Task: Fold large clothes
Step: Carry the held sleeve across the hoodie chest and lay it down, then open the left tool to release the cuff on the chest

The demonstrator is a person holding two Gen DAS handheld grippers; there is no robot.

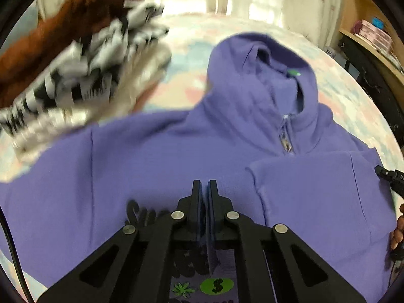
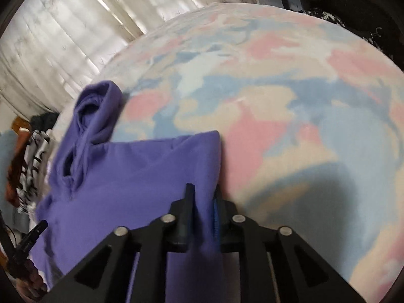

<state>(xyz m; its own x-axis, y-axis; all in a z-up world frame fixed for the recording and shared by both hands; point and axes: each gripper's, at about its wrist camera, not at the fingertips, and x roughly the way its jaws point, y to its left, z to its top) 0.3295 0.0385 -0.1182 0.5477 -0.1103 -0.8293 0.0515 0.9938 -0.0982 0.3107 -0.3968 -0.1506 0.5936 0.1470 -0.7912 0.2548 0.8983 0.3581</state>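
A large purple zip hoodie [image 1: 156,156] lies on a pastel patterned bed [image 1: 192,58], hood toward the far side. Its right sleeve [image 1: 320,192] is folded over the chest. My left gripper [image 1: 204,184] hovers over the hoodie's front, jaws pressed together with nothing between the tips. In the right wrist view the same hoodie [image 2: 131,176] lies left of centre. My right gripper [image 2: 203,192] is shut on the hoodie's right edge; purple cloth fills the gap between its fingers.
A pile of clothes, brown [image 1: 63,25] and black-and-white [image 1: 96,63], lies at the bed's far left. White curtains [image 2: 63,38] hang behind the bed. A wooden shelf with boxes [image 1: 371,35] stands at the right. The bed's right half [image 2: 303,113] holds only the bedspread.
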